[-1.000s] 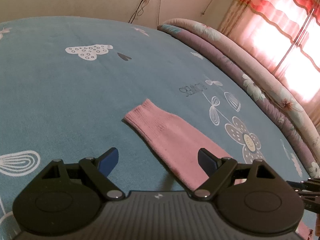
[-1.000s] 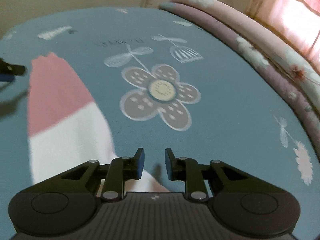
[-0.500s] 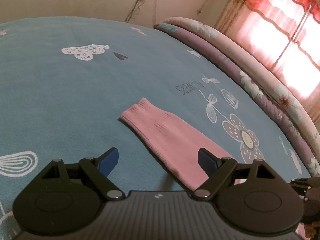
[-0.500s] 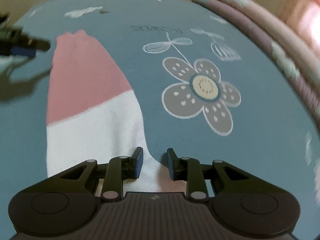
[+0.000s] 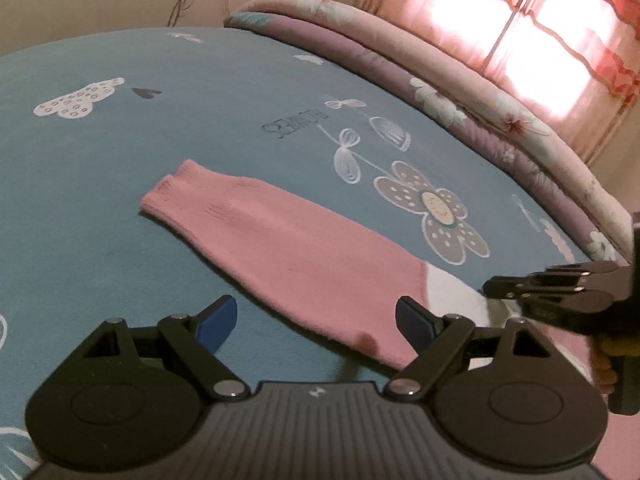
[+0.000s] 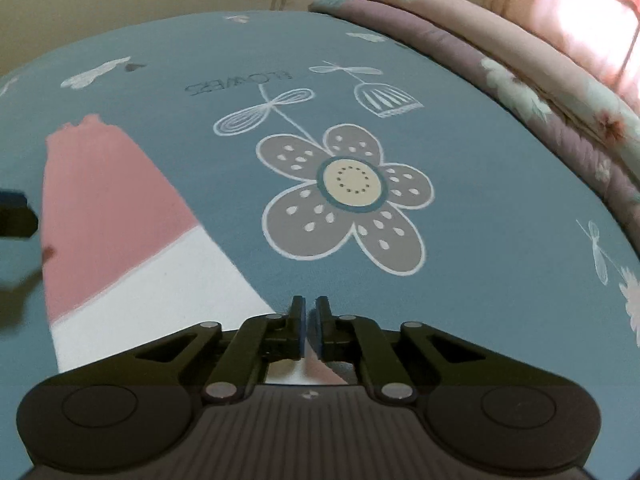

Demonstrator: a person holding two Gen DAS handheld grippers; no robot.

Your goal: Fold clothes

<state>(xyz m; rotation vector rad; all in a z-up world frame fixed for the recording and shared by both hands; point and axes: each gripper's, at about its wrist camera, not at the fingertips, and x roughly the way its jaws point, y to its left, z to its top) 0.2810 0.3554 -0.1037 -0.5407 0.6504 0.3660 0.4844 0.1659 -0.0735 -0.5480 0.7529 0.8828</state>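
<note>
A pink sleeve (image 5: pixel 280 240) with a ribbed cuff lies flat and diagonal on the blue bedsheet (image 5: pixel 100 200). Toward the near right it turns into white cloth (image 5: pixel 448 288). My left gripper (image 5: pixel 316 316) hovers open over the sleeve's near end, with nothing between its blue-padded fingers. In the right wrist view the same pink sleeve (image 6: pixel 104 200) and white cloth (image 6: pixel 160 300) run from the left down under my right gripper (image 6: pixel 311 312), whose fingers are pressed together on the cloth's edge. The right gripper (image 5: pixel 490 290) also shows in the left wrist view, at the white cloth.
Rolled floral quilts (image 5: pixel 460 92) line the bed's right side, seen too as quilts (image 6: pixel 540 80). Behind them a pink curtain (image 5: pixel 560 20) covers a bright window. A hand (image 5: pixel 600 368) holds the right gripper. Open bedsheet (image 6: pixel 500 220) spreads ahead and to the right.
My right gripper's fingers went from slightly apart to pressed together at the cloth's edge. It has come further into the left wrist view. The left gripper stays open.
</note>
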